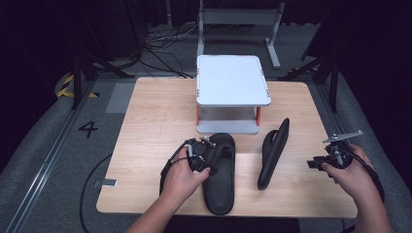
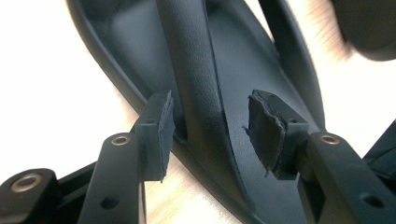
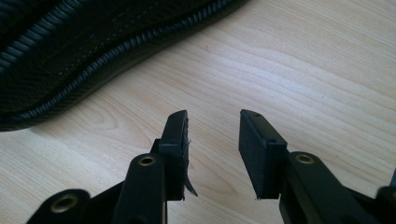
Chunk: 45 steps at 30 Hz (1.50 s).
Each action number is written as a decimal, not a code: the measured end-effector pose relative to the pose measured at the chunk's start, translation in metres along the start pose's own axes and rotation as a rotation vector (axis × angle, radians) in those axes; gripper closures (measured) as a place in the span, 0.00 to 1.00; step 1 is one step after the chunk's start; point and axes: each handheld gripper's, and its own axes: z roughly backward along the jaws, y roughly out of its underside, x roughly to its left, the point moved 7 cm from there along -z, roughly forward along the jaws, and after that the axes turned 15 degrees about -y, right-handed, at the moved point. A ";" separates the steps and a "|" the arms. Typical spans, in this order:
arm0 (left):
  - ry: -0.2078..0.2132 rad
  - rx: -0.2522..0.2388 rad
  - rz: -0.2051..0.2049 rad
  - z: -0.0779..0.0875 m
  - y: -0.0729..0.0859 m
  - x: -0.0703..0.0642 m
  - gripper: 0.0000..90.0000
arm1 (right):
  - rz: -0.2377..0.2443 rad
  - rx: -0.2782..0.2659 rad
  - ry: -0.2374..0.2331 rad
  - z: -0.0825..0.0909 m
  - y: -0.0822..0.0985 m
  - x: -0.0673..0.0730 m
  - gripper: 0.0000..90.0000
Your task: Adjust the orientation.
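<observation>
One table (image 1: 145, 111), one white stand (image 1: 232, 80), two black slippers, two grippers.

One slipper (image 1: 221, 174) lies flat near the table's front edge, its strap between the left gripper (image 1: 200, 151)'s parted, untouching jaws; the other slipper (image 1: 273, 153) stands on edge beside it; the right gripper (image 1: 334, 156) gapes over bare wood, holding nothing.

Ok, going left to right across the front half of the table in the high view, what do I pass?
Left gripper → flat slipper → slipper on its edge → right gripper.
</observation>
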 end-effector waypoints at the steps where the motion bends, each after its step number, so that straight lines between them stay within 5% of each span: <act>1: -0.003 -0.011 -0.004 0.004 -0.001 0.002 0.55 | 0.003 -0.002 -0.002 0.000 -0.001 0.001 0.71; 10: -0.108 -0.071 0.014 0.022 -0.004 0.044 0.50 | 0.051 -0.023 -0.011 -0.005 -0.014 0.015 0.72; 16: -0.232 -0.025 0.075 0.032 0.013 0.093 0.43 | 0.095 -0.062 -0.070 -0.009 -0.031 0.032 0.71; 19: -0.224 0.005 0.083 0.035 0.023 0.107 0.41 | 0.119 -0.066 -0.067 -0.010 -0.040 0.038 0.71; 26: -0.303 0.091 0.120 0.033 0.049 0.142 0.37 | 0.171 -0.086 -0.078 -0.015 -0.064 0.053 0.72; 30: -0.307 0.113 0.139 0.031 0.057 0.149 0.37 | 0.196 -0.093 -0.028 -0.017 -0.075 0.061 0.74; 34: -0.305 0.142 0.150 0.032 0.060 0.150 0.39 | 0.208 -0.115 -0.044 -0.022 -0.084 0.071 0.75; 39: -0.299 0.174 0.161 0.031 0.063 0.150 0.45 | 0.293 -0.092 -0.060 -0.035 -0.090 0.088 0.90; 45: -0.290 0.182 0.146 0.027 0.064 0.148 0.46 | 0.347 -0.077 -0.050 -0.046 -0.093 0.095 0.95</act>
